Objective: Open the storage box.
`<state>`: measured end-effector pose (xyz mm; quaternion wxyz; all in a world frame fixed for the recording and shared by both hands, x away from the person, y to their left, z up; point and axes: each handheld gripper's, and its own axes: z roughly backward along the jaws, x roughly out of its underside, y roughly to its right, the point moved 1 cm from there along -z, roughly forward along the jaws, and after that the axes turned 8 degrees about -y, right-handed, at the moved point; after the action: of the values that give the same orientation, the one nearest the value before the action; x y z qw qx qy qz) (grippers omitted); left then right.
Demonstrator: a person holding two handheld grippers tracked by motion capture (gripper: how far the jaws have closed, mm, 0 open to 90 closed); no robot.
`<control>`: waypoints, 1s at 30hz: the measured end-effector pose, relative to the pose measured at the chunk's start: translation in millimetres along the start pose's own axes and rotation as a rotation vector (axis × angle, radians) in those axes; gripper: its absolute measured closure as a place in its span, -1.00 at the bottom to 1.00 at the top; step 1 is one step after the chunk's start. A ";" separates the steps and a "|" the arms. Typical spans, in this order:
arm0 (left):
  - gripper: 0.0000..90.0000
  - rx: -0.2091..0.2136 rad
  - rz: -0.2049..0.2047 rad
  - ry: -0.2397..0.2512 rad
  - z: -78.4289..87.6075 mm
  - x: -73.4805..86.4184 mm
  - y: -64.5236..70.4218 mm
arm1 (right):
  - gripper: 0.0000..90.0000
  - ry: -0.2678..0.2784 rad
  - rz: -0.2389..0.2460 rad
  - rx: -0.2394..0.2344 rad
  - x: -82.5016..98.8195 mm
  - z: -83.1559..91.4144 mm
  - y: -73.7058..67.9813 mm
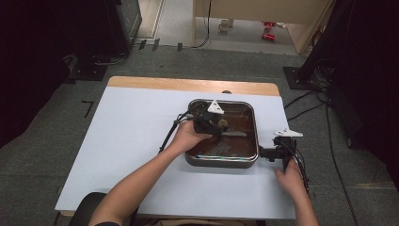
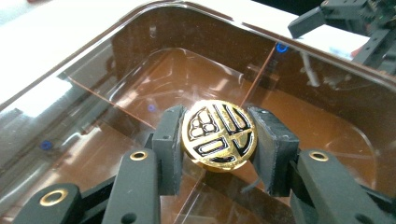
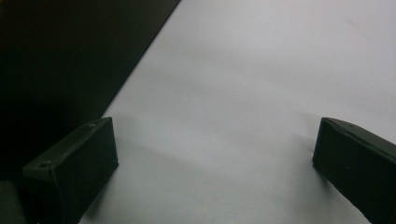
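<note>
On the pale surface [image 1: 131,141] stands a brown tray [image 1: 256,132]. Inside it, the left claw [image 2: 218,140] grips a gold coin [image 2: 218,138] edgewise. The right claw [image 3: 215,172] rests wide and empty beside the tray. Pickup looks done; next, a straight lift clear of the rim.

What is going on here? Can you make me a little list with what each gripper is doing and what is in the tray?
Left gripper: shut on the gold disc, pads pressing on its two sides
Gold disc: round, with black patterns, held on edge inside the tray
Tray: square, brown inside, with a metal rim, on the white table
Right gripper: open, nothing between its jaws, over the white table just right of the tray
Hands: one on each gripper
</note>
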<state>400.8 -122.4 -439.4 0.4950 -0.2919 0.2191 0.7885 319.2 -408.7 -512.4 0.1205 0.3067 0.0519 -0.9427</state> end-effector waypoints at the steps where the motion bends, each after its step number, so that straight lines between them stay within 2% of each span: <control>1: 0.30 -0.004 -0.004 0.000 0.1 0.0 0.3 | -1.00 0.000 0.000 0.000 0.0 0.0 0.0; 4: 0.31 0.012 0.005 0.003 0.8 0.1 -1.3 | -1.00 0.001 0.001 0.001 0.1 0.1 -0.2; 9: 0.31 0.005 0.011 -0.001 3.9 -1.9 0.9 | -1.00 0.000 0.002 0.001 0.1 0.1 -0.1; 12: 0.31 0.016 0.023 0.020 9.6 -3.9 -0.1 | -1.00 0.000 0.002 0.001 0.1 0.1 -0.1; 17: 0.31 0.023 0.028 0.064 26.0 -9.9 -0.8 | -1.00 0.001 0.002 0.002 0.1 0.1 -0.2; 22: 0.31 0.011 0.021 0.100 44.9 -14.4 -0.8 | -1.00 0.002 0.003 0.002 0.1 0.1 -0.2; 30: 0.31 -0.030 0.032 0.128 70.6 -12.1 -9.3 | -1.00 0.000 0.000 -0.001 -0.1 -0.1 0.2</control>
<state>396.2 -81.6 -380.0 0.4630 -0.3454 0.2432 0.7792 319.3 -408.8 -512.4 0.1205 0.3068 0.0523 -0.9427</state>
